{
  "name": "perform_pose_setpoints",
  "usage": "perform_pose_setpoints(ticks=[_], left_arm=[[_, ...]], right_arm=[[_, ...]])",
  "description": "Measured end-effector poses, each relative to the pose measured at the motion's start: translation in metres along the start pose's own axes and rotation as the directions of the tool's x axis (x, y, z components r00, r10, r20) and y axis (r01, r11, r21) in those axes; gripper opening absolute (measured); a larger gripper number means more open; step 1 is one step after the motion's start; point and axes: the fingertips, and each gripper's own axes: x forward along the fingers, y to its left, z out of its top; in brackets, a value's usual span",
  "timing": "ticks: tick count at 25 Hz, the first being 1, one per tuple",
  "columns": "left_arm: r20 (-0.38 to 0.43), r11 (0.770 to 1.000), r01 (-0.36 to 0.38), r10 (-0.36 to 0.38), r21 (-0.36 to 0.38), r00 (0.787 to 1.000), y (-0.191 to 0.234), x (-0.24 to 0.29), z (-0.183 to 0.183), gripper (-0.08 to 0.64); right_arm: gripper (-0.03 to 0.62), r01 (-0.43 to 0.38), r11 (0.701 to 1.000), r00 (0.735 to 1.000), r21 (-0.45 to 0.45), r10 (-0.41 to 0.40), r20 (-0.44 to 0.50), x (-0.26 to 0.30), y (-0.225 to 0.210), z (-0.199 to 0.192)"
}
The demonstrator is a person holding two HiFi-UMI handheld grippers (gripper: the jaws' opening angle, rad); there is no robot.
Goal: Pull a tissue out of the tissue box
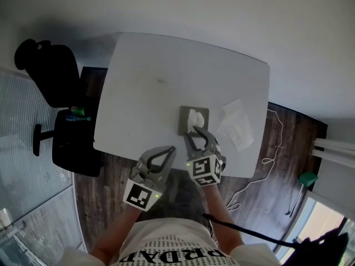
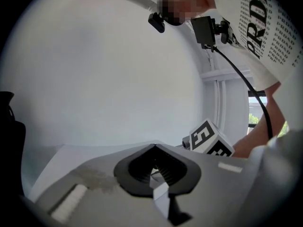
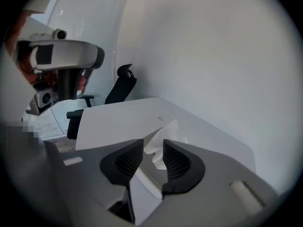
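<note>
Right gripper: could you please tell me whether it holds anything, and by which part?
Nothing: the right gripper is open, the crumpled white tissue showing between its jaws, unclamped.

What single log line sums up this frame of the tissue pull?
phase: pre-grasp | right gripper: open, white tissue ahead of jaws, ungripped | left gripper: shut, empty | grey tissue box: on white table
</note>
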Motion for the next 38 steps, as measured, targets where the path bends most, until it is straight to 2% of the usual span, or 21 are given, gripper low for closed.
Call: perform_pose_setpoints(ticks=[3, 6, 8, 14, 19, 26, 30, 32, 35, 38], left_arm=[[0.006, 1.0, 0.001, 0.0, -0.015, 1.0, 0.002, -0.001, -0.001, -0.008], [-0.015, 1.0, 0.018, -0.018, 0.014, 1.0, 0.002, -0.002, -0.005, -0.008], [-0.015, 1.0, 0.019, -0.019, 0.006, 1.0, 0.002, -0.004, -0.006, -0.008], [0.012, 0.999, 0.01, -0.01, -0.045, 1.0, 0.005, -0.004, -0.006, -0.008], [-0.013, 0.999, 0.031, -0.031, -0.008, 0.999, 0.006, -0.006, -0.01, -0.008], [0.004, 0.999, 0.036, -0.036, -0.018, 0.999, 0.006, -0.005, -0.007, -0.008], [0.042, 0.997, 0.022, -0.019, -0.076, 0.999, 0.007, -0.003, -0.002, -0.008], [0.034, 0.998, 0.031, -0.029, -0.047, 0.999, 0.007, -0.002, -0.002, -0.008], [0.042, 0.998, 0.03, -0.028, -0.05, 0.999, 0.007, -0.001, 0.001, -0.008], [0.021, 0.999, 0.051, -0.051, 0.001, 0.999, 0.004, 0.0, 0.001, -0.008]], right_arm=[[0.089, 0.049, 0.998, 0.999, 0.038, -0.049, -0.001, -0.001, -0.01, -0.004], [0.02, 0.081, 0.995, 0.997, 0.062, -0.081, 0.003, -0.004, -0.016, -0.007], [0.014, 0.087, 0.994, 0.996, 0.074, -0.087, -0.001, -0.004, -0.016, -0.01], [0.011, 0.094, 0.991, 0.995, 0.097, -0.096, 0.009, -0.003, -0.017, -0.008], [0.011, 0.091, 0.989, 0.995, 0.118, -0.094, 0.017, -0.006, -0.016, -0.005], [0.009, 0.083, 0.988, 0.996, 0.133, -0.088, 0.026, -0.01, -0.016, -0.003], [0.009, 0.082, 0.987, 0.996, 0.135, -0.087, 0.035, -0.013, -0.018, 0.0], [0.009, 0.08, 0.987, 0.996, 0.136, -0.086, 0.037, -0.014, -0.018, 0.001], [0.009, 0.079, 0.987, 0.996, 0.138, -0.085, 0.036, -0.016, -0.019, 0.001], [0.009, 0.079, 0.987, 0.996, 0.138, -0.085, 0.036, -0.018, -0.02, 0.001]])
